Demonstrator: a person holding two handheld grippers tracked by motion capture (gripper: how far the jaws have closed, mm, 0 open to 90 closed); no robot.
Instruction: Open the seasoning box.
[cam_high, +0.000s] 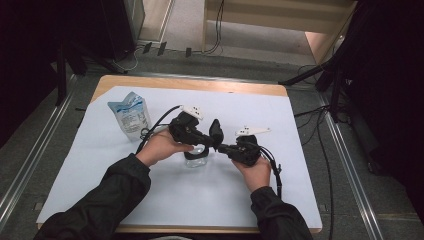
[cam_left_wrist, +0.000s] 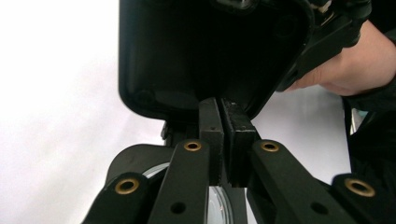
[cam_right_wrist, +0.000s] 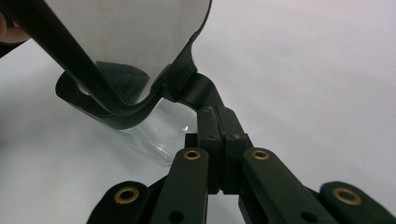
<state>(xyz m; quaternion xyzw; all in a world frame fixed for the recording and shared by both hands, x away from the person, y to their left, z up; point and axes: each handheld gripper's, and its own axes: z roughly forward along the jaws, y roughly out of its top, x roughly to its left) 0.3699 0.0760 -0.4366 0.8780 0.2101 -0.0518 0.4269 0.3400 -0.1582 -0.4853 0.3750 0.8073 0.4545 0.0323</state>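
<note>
**Step in hand: swing the lid of the jar on its hinge**

1. Ref. object: clear round jar with black rim (cam_high: 196, 159), standing upright on the white sheet (cam_high: 260, 200), approx. mid-table. All positions below are given rel. to the jar.
2. Black rounded plastic lid (cam_left_wrist: 196, 51): stands raised above the jar's rim on the far side, near vertical.
3. L gripper (cam_left_wrist: 223, 109): comes in from the jar's left. Jaws closed, pads all but touching, and they appear to pinch the lid's thin lower edge. Nothing else is between them.
4. R gripper (cam_right_wrist: 217, 114): comes in from the jar's right. Jaws fully closed on the black hinge tab (cam_right_wrist: 198, 91) at the jar's rim.
5. Blue-and-white pouch (cam_high: 130, 114): stands well left of the jar, clear of the work.

**Procedure (recommended)**

- Keep the R grip firm and static; it anchors the jar. Do not lift, as the jar is light and prob. tips easily.
- Move the L gripper along an arc centred on the hinge, not in a straight line. A straight pull loads the hinge and drags the jar.
- The L pinch is shallow and slip is likely. Move slowly and keep the pads square to the lid edge.
- Keep the two grippers from colliding; they sit v. close together over the jar.
</note>
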